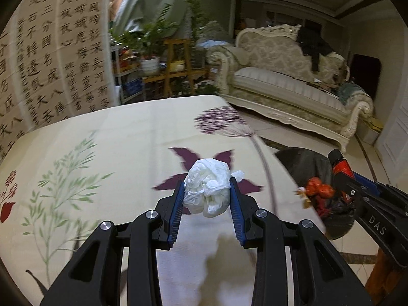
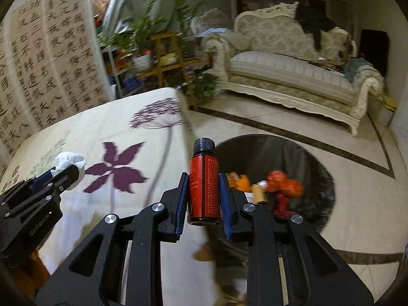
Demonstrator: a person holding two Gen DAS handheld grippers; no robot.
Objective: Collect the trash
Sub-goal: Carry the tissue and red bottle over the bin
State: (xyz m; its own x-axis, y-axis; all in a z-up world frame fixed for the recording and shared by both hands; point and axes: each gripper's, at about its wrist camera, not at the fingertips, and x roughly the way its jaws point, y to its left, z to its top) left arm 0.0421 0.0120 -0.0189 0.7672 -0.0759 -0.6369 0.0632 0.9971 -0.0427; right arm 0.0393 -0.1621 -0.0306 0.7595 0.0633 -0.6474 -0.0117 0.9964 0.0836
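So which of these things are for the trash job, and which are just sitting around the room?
For the job:
- white crumpled wad in the left claw
- red bottle in the right claw
- black trash bag on the floor, with orange and red scraps inside

Just lying about:
- sofa
- potted plant
- flowered tablecloth

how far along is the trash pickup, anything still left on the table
Done: orange and red scraps already lie in the black-lined bin. In hand: the left claw grips a crumpled white wad, and the right claw grips a red bottle; neither is dropped yet. Left: the visible tablecloth shows no other trash.
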